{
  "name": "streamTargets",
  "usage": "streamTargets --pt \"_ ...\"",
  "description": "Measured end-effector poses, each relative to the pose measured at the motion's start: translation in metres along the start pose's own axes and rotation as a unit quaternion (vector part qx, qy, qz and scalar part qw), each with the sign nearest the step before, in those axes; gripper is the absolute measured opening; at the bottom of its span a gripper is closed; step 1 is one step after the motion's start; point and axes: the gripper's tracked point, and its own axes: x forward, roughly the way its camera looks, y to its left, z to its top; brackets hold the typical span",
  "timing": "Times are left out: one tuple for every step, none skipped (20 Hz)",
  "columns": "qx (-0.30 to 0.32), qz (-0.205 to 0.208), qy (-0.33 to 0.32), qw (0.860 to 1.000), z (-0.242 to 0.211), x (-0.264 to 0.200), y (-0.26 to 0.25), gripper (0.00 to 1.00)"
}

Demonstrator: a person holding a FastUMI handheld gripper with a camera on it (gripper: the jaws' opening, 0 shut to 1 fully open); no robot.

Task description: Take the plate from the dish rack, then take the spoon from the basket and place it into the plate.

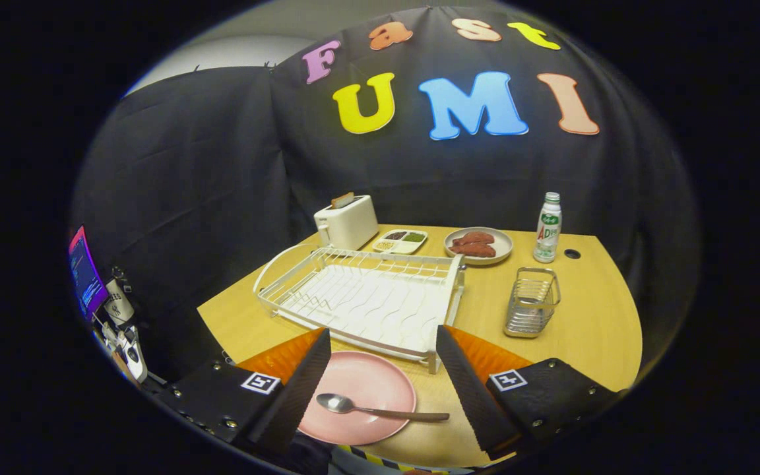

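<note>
The claw [380, 356] is spread wide, its fingers [304, 382] parted and pinching nothing; between them, on the wooden worktop [591, 323], lies the pink plate [360, 396]; the spoon [380, 409] rests in it, bowl toward the left finger, handle reaching over the plate's rim toward the right finger; neither finger touches the spoon; the left finger overlaps the plate's edge in view, though contact cannot be told. Just beyond the plate sits the white dish rack [367, 297], no dishes in it; to its right, apart from it, stands the wire basket [532, 303]. Farther back along the worktop, near the black cloth wall, a white toaster [347, 221] stands with a slice showing in its slot; beside it a divided tray [401, 241] holds small portions of food; next comes a dish [479, 245] carrying reddish-brown pieces; then a bottle [547, 227] stands upright with a green-and-white label; a small dark hole [572, 253] sits in the worktop near the bottle.
</note>
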Motion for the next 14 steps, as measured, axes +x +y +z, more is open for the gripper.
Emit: streamTargets --pt "0.0 -0.014 -0.011 1.0 0.009 -0.005 -0.011 0.99" --pt "0.001 -0.028 -0.024 0.999 0.016 -0.011 -0.021 0.99" --pt "0.002 -0.041 -0.038 0.998 0.024 -0.018 -0.03 0.99" --pt "0.002 -0.058 -0.051 0.997 0.032 -0.024 -0.043 0.99" --pt "0.001 -0.075 -0.066 0.995 0.041 -0.03 -0.055 0.99" --pt "-0.002 -0.093 -0.08 0.992 0.05 -0.036 -0.068 0.99" --pt "-0.007 -0.11 -0.097 0.989 0.058 -0.043 -0.081 0.99" --pt "-0.013 -0.126 -0.113 0.985 0.066 -0.05 -0.095 0.99" --pt "-0.019 -0.141 -0.129 0.981 0.073 -0.058 -0.107 0.99" --pt "-0.023 -0.151 -0.143 0.978 0.078 -0.063 -0.118 0.99" --pt "-0.024 -0.161 -0.154 0.975 0.082 -0.068 -0.128 0.99" --pt "-0.024 -0.173 -0.165 0.971 0.084 -0.072 -0.141 0.99" --pt "-0.023 -0.187 -0.174 0.966 0.086 -0.076 -0.155 0.99" --pt "-0.023 -0.196 -0.184 0.963 0.086 -0.077 -0.166 0.99"
